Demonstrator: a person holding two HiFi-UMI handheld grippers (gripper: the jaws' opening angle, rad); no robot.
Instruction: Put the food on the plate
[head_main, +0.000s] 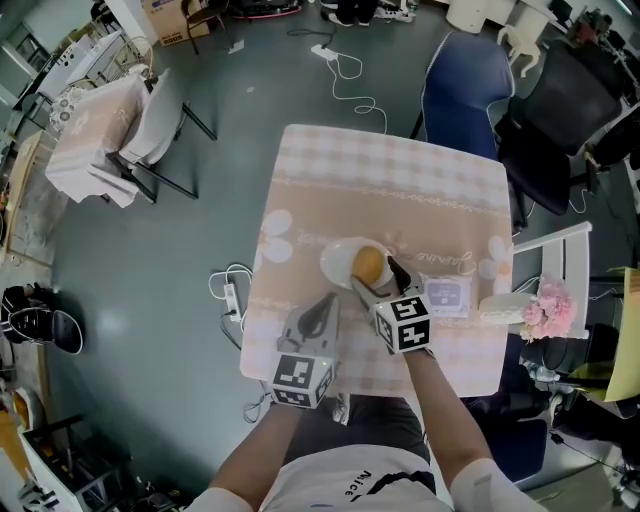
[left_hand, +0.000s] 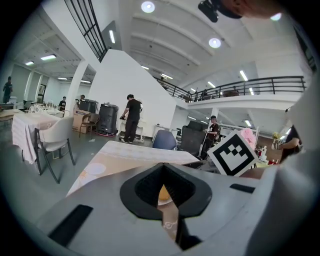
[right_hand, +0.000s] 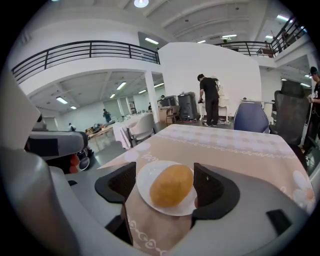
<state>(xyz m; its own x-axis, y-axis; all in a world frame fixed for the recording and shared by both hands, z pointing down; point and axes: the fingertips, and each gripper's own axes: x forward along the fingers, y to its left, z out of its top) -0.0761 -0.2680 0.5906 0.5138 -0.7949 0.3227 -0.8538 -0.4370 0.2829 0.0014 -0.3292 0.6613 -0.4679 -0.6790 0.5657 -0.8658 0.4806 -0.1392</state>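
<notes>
A roll (head_main: 368, 264) lies on a white plate (head_main: 335, 262) at the middle of a table (head_main: 390, 180) with a checked cloth.

From left: the left gripper (head_main: 327, 301), jaws pressed together with nothing between them, is held over the table's near edge just beside the plate. The right gripper (head_main: 374, 275) points at the plate, its jaws wide apart on either side of the roll. Pink flowers (head_main: 545, 305) stand at the table's right edge.
</notes>
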